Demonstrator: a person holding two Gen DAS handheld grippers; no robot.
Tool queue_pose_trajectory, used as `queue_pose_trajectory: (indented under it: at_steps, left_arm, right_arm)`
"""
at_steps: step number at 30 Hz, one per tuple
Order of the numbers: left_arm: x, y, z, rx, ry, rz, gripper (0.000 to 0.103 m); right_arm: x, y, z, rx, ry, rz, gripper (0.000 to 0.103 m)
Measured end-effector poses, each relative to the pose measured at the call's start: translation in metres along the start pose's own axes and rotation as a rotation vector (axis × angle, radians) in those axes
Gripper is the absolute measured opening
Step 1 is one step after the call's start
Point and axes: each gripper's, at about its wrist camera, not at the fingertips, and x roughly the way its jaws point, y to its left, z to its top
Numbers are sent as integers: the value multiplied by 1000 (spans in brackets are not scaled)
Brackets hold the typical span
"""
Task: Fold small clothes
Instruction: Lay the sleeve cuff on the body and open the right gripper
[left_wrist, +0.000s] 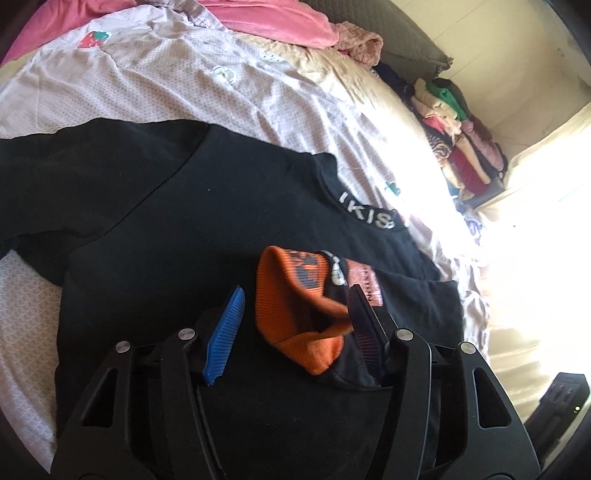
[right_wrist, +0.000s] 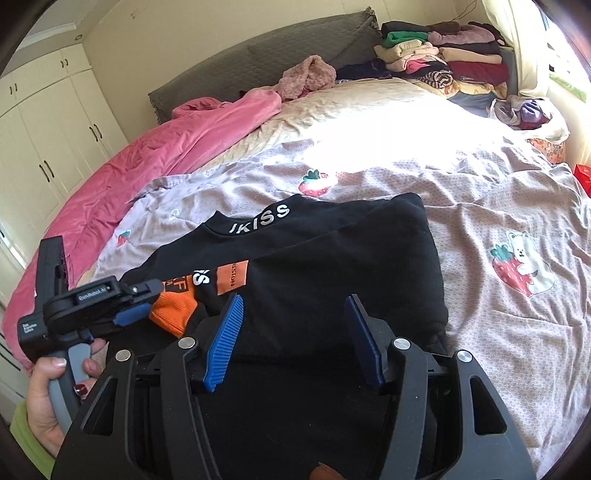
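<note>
Fingers of the left gripper (left_wrist: 295, 325) are set partly apart around the orange cuff (left_wrist: 291, 317), not yet pinched, so the sleeve can be lifted across. Beside them, the right gripper (right_wrist: 293, 332) is held half-spread and empty over the black shirt (right_wrist: 332, 266), probably ready to pin the fold. That shirt is spread flat on the bed (right_wrist: 498, 206), collar away. Farther off, folded clothes (right_wrist: 443, 59) are stacked by the headboard.

Black shirt's (left_wrist: 147, 229) orange cuff (left_wrist: 295, 314) hides left tool's (left_wrist: 295, 310) far pad.
</note>
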Motion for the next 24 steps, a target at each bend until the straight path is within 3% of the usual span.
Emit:
queue_pose_trajectory:
  at_steps: [3, 8, 12, 15, 24]
  left_arm:
    - [1, -9, -3, 31, 9, -16, 52]
    - [28, -8, -11, 27, 76, 55, 52]
    - [30, -8, -10, 23, 72, 50, 17]
    - [25, -14, -6, 46, 62, 37, 10]
    - [-24, -17, 37, 106, -89, 27, 9]
  right_arm:
    - [-2, -4, -1, 11, -2, 2, 56]
    - [-4, -9, -1, 23, -7, 2, 56]
    - [-7, -12, -1, 20, -9, -5, 56]
    - [-8, -15, 0, 20, -10, -13, 56]
    - [-7, -19, 4, -11, -18, -51, 56]
